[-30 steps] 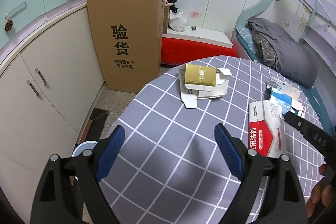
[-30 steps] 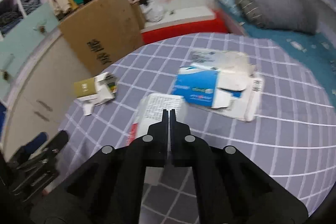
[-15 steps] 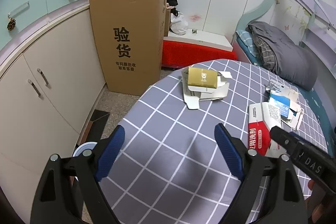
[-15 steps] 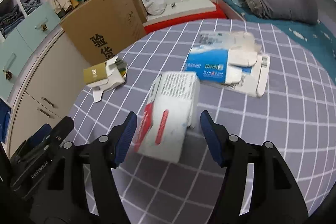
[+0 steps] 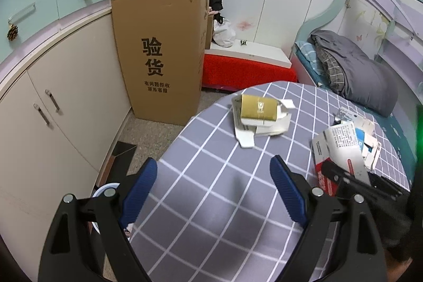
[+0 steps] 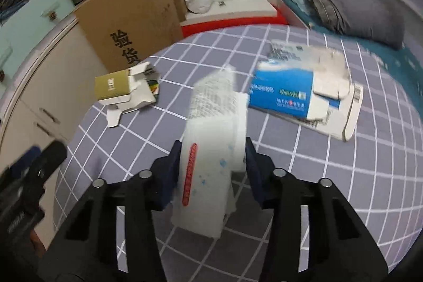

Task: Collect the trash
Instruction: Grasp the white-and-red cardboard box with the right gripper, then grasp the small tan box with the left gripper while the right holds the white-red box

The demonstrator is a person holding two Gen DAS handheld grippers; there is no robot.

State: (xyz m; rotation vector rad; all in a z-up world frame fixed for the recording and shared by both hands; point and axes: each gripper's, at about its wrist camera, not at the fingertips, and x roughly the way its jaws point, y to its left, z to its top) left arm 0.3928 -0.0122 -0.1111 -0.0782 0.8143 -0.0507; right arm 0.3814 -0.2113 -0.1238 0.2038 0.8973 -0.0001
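On the checked table (image 5: 211,192), right gripper (image 6: 212,157) clamps one red-and-white carton (image 6: 211,157); left gripper (image 5: 214,181) gapes, holding nothing.

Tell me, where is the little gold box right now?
The gold box lies on torn white packaging at the table's far edge, nearest the tall cardboard carton. In the right wrist view it sits left of the white box between that gripper's fingers.

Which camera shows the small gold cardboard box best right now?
Left wrist: the small gold cardboard box is sharp and near centre, atop torn white packaging. Right wrist shows it smaller, off left, slightly motion-blurred.
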